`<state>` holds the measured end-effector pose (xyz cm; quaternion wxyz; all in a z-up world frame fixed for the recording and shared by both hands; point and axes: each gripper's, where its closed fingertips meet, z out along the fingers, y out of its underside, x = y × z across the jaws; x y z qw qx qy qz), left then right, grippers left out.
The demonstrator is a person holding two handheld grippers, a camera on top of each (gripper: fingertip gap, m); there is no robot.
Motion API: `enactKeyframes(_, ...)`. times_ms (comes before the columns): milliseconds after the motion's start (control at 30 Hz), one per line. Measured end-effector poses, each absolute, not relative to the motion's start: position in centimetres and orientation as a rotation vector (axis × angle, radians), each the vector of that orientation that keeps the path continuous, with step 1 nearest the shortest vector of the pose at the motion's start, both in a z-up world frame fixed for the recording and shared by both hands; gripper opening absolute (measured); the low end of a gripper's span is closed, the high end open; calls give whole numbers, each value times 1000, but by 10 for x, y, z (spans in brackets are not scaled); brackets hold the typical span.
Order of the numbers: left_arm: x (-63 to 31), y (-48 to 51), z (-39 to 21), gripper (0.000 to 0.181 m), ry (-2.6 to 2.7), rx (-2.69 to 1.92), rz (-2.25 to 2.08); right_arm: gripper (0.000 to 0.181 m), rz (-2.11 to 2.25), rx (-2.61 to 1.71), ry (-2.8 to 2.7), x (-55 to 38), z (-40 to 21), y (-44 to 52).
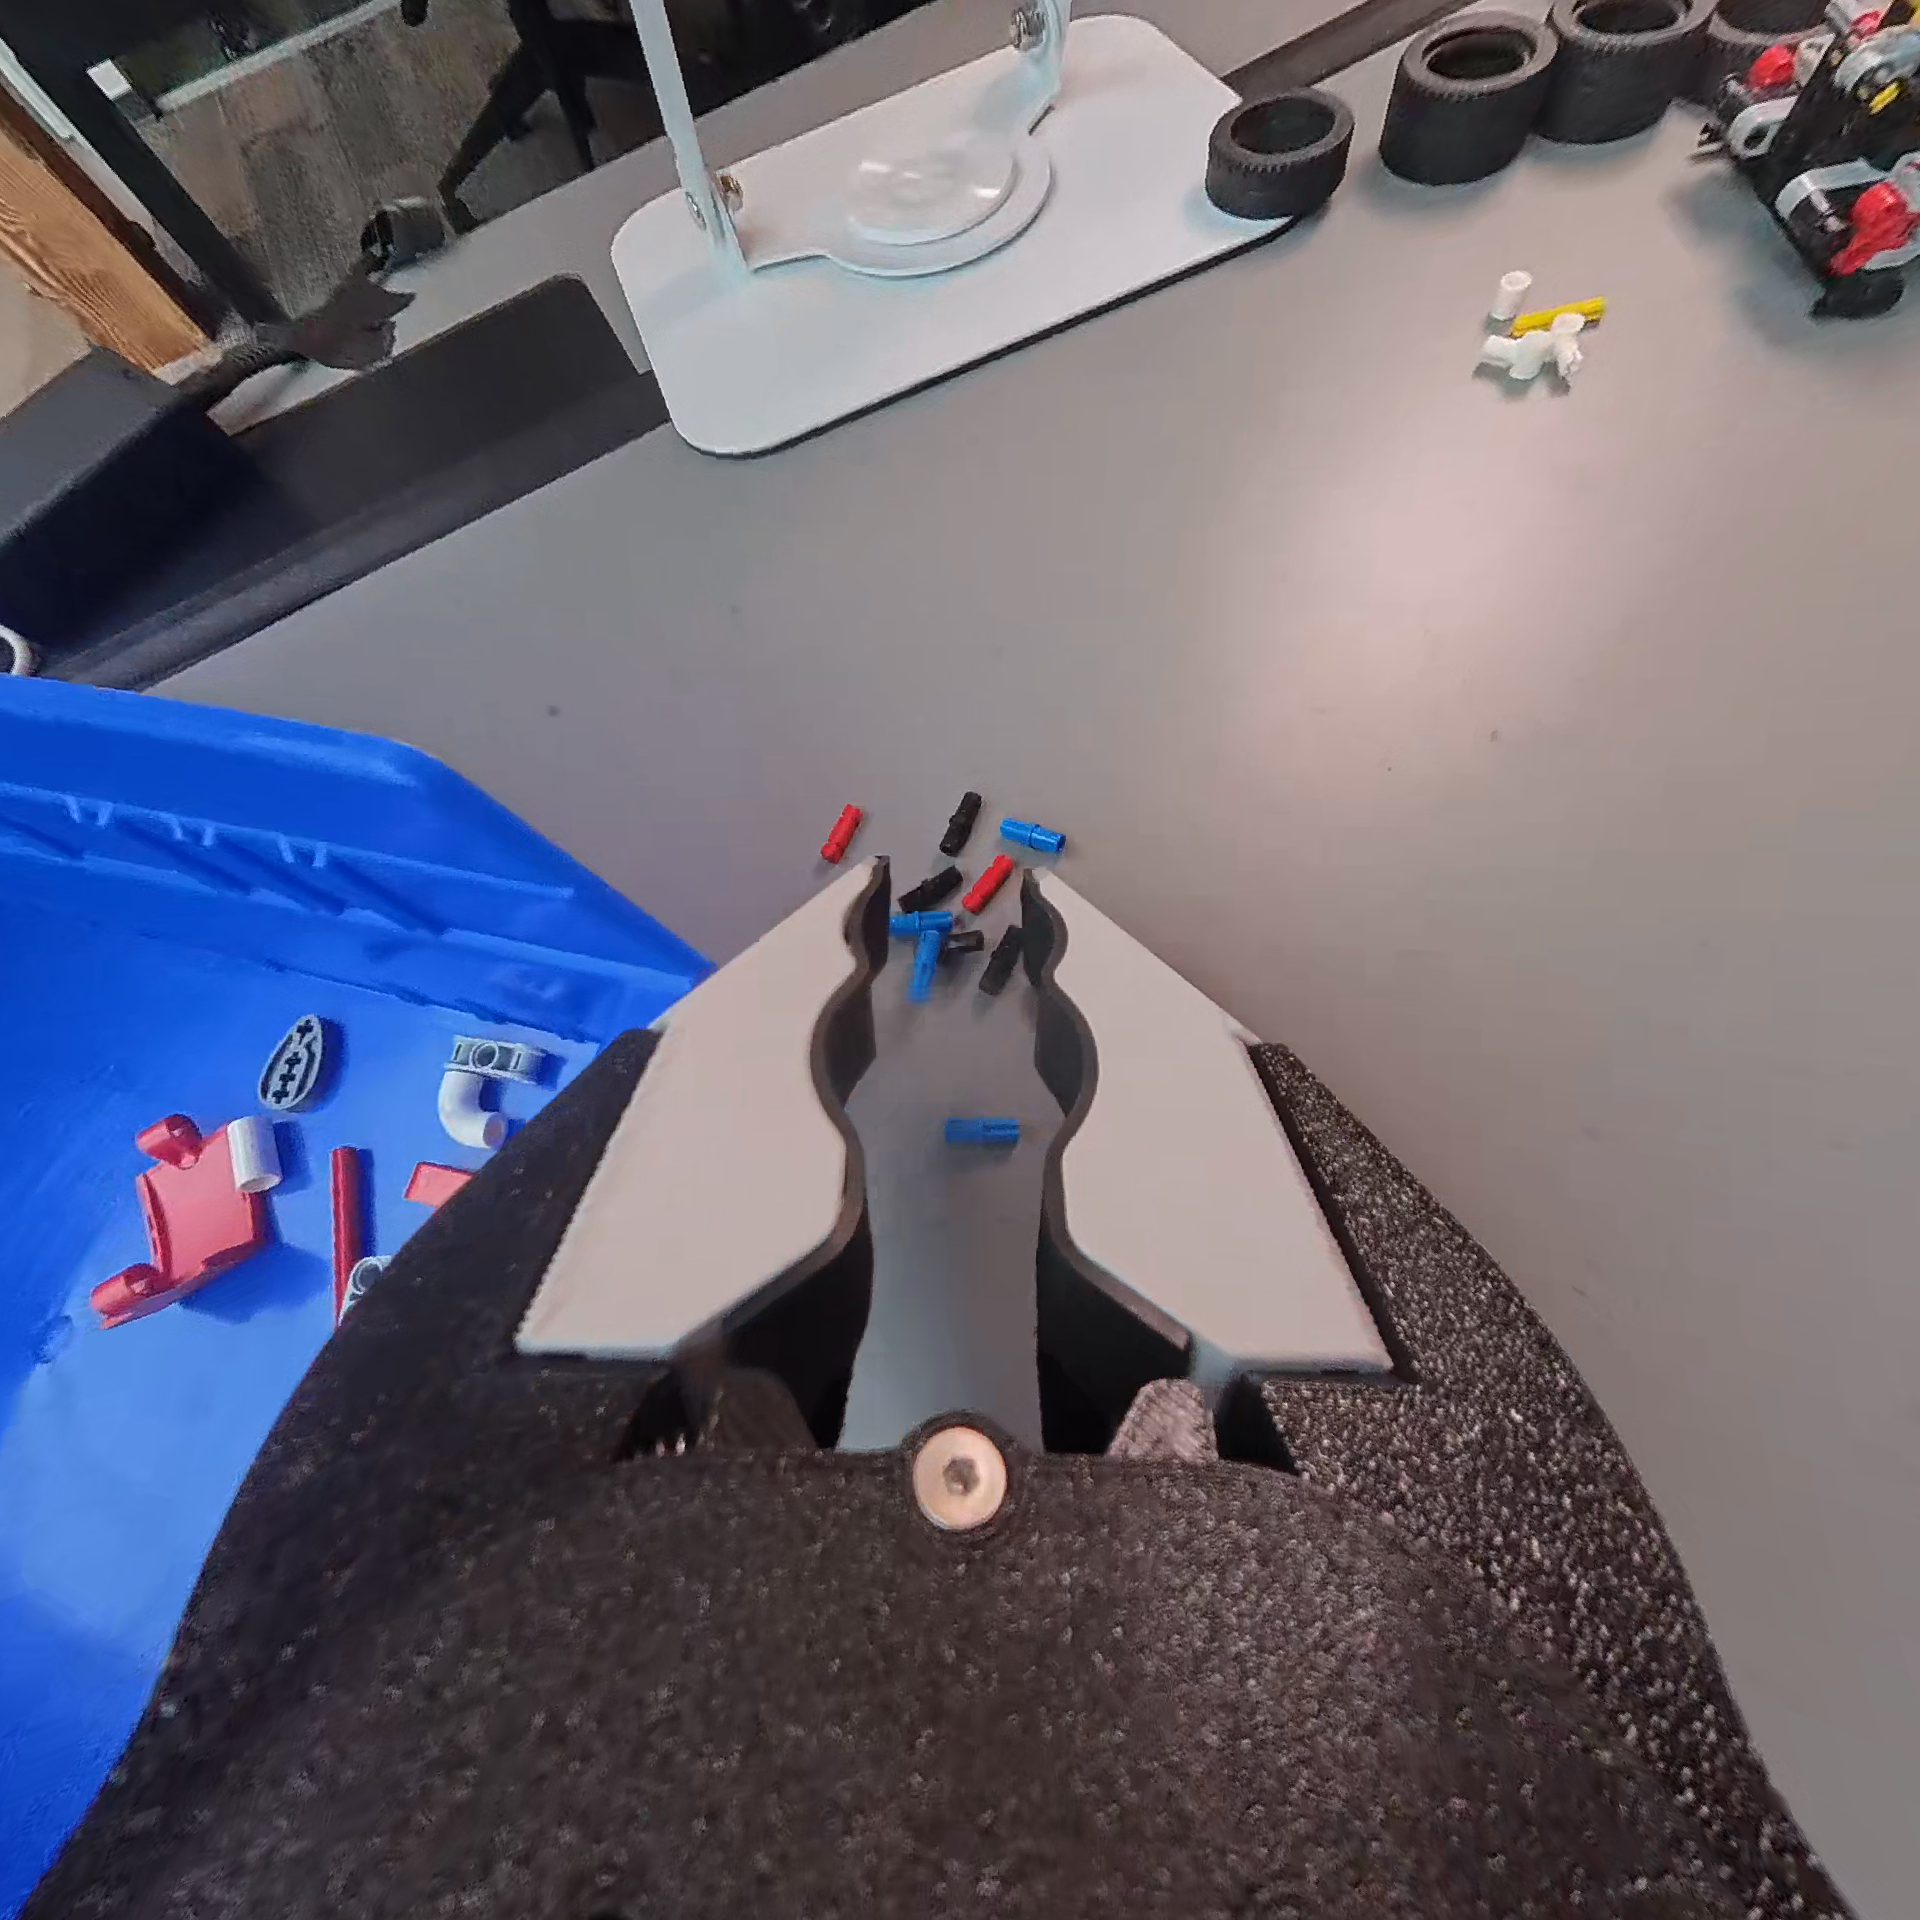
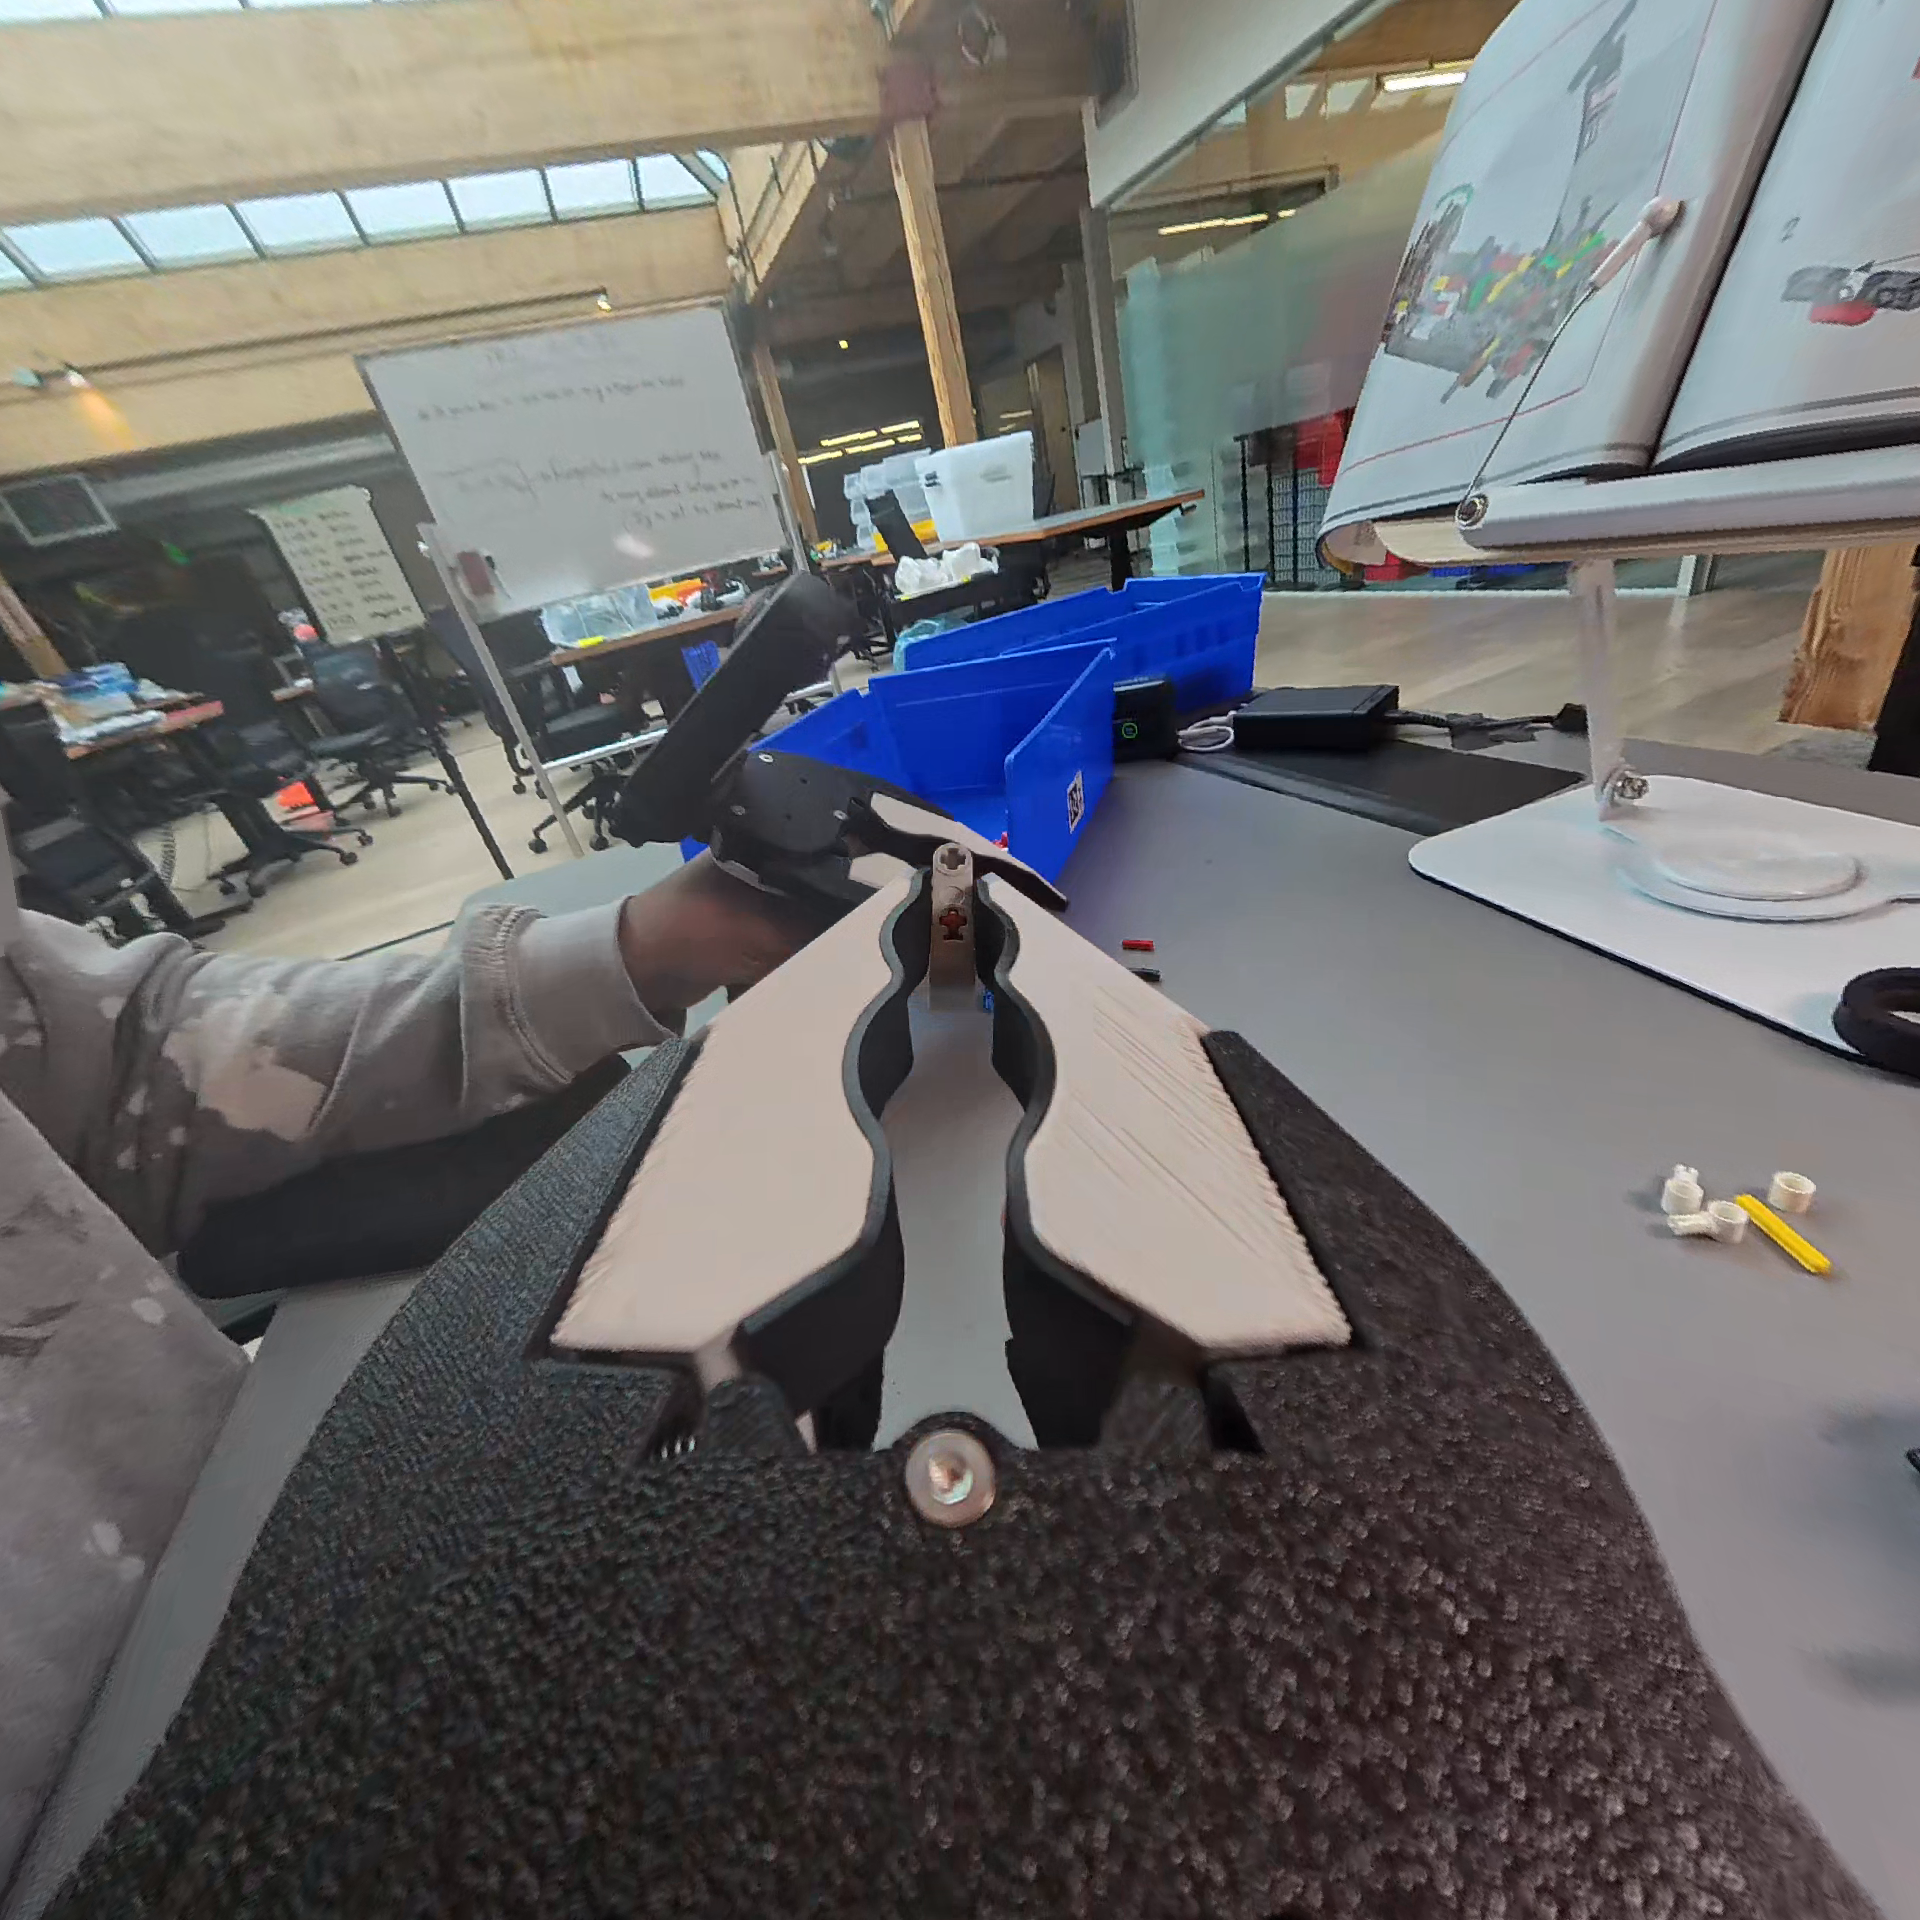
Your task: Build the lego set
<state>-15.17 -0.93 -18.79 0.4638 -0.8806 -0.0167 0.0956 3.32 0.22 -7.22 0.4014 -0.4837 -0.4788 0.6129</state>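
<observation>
The left gripper (image 1: 956, 883) is spread apart and empty, its tips over a loose cluster of small red, black and blue pins (image 1: 951, 904) on the grey surface (image 1: 1351, 727). The right gripper (image 2: 951, 914) is clenched on an upright light grey beam (image 2: 951, 930) with a red pin in one hole. A blue bin (image 1: 260, 831) of parts sits at the surface's left edge; tyres (image 1: 1465, 94) and the partly built model (image 1: 1839, 156) stand near the far edge.

Timber beams (image 2: 416, 94) and posts (image 2: 930, 281) carry a ceiling with skylights (image 2: 343, 218). A whiteboard (image 2: 571, 457) stands on the pale wood floor (image 2: 1507, 644) among office chairs (image 2: 343, 717) and cluttered tables (image 2: 1070, 520).
</observation>
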Motion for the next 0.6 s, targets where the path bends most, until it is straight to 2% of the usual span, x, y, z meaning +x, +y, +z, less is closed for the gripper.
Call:
enactKeyframes(100, -133, -7, -166, 34, -22, -2053, 100, 4, 1516, -1244, -1211, 31, -77, 7)
enactKeyframes(233, -58, -12, -130, 35, 74, -1862, -433, 5, 1546, -1241, -1191, 31, -76, 4)
enactKeyframes(433, 32, -29, -103, 31, 189, -1698, -970, 5, 2096, -1388, -925, 27, -67, -9)
enactKeyframes(600, 47, -27, -92, 23, 163, -1642, -1087, 5, 2182, -1438, -922, 17, -79, -23)
